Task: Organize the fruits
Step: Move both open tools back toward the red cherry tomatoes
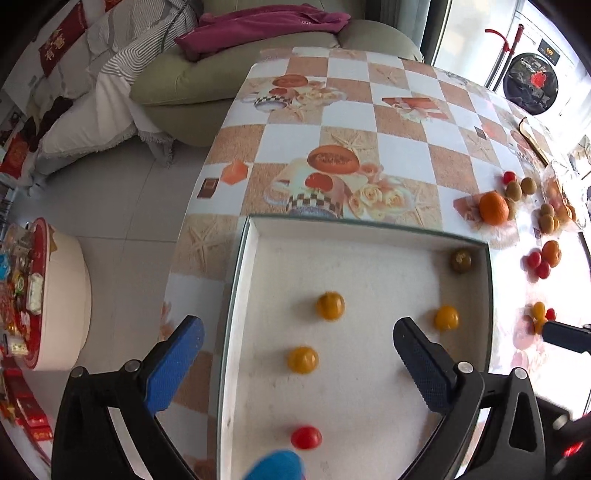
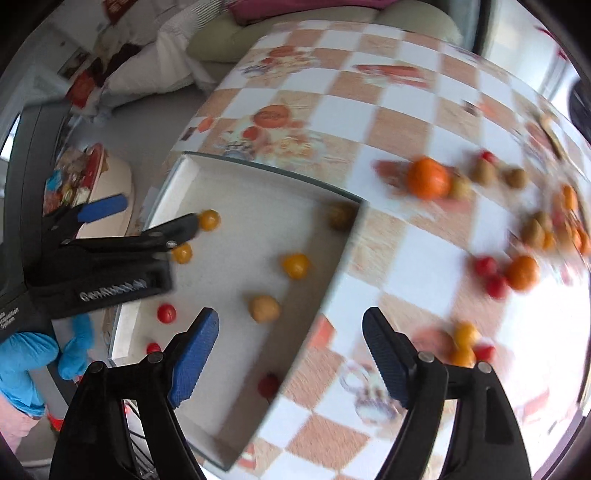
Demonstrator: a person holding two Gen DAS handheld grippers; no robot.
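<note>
A white tray (image 1: 243, 277) sits on the checked tablecloth. In it lie three yellow fruits (image 1: 330, 305), a red tomato (image 1: 306, 437) and a brownish fruit (image 1: 460, 261). My left gripper (image 1: 299, 326) hangs open above the tray, nothing between its blue pads. My right gripper (image 2: 291, 321) is open too, over the tray's right wall (image 2: 332, 277), with a tan fruit (image 2: 264, 308) just ahead of its left finger. Loose on the cloth to the right are a big orange (image 2: 428, 177), brown fruits (image 2: 484, 171), red tomatoes (image 2: 485, 266) and small yellow ones (image 2: 466, 334). The right view is blurred.
The table's left edge drops to a tiled floor (image 1: 122, 221). A green sofa (image 1: 173, 85) with a magenta cloth (image 1: 266, 26) stands behind. A round stool (image 1: 62, 295) loaded with snacks is at the left, a washing machine (image 1: 532, 81) at the back right. A blue-gloved hand (image 2: 22, 354) holds the left gripper.
</note>
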